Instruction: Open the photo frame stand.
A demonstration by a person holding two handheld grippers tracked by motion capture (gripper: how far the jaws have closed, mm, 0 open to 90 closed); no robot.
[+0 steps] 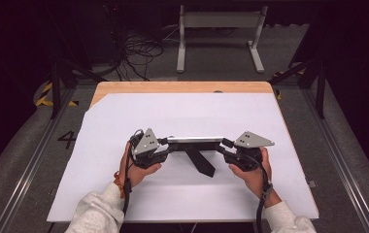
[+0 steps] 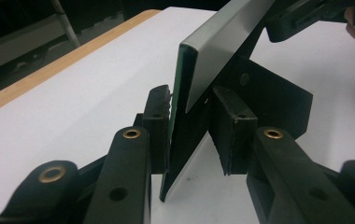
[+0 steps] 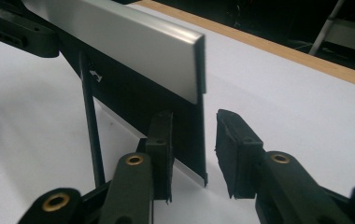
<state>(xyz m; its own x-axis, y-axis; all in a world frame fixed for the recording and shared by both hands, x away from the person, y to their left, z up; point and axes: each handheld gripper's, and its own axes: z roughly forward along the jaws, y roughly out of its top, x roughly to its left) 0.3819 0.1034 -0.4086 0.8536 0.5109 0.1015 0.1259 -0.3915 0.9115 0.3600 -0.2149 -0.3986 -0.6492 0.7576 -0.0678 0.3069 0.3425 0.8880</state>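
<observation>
White sheeting (image 1: 182, 116) covers the wooden table (image 1: 182, 87) where our picture frame (image 1: 194, 140) stands upright on its black easel leg (image 1: 199, 161). Our left gripper (image 1: 165, 144) and right gripper (image 1: 224, 145) bracket its ends, one pad (image 2: 159, 126) touching, the other apart, jaws part-open.

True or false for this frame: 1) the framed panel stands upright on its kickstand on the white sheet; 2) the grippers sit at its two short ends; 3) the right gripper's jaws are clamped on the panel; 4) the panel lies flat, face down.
1) The framed panel stands upright on its kickstand on the white sheet: true.
2) The left gripper and right gripper sit at its two short ends: true.
3) False: in the right gripper view one pad touches the panel's edge and the other stands apart.
4) False: it stands on its long edge.
</observation>
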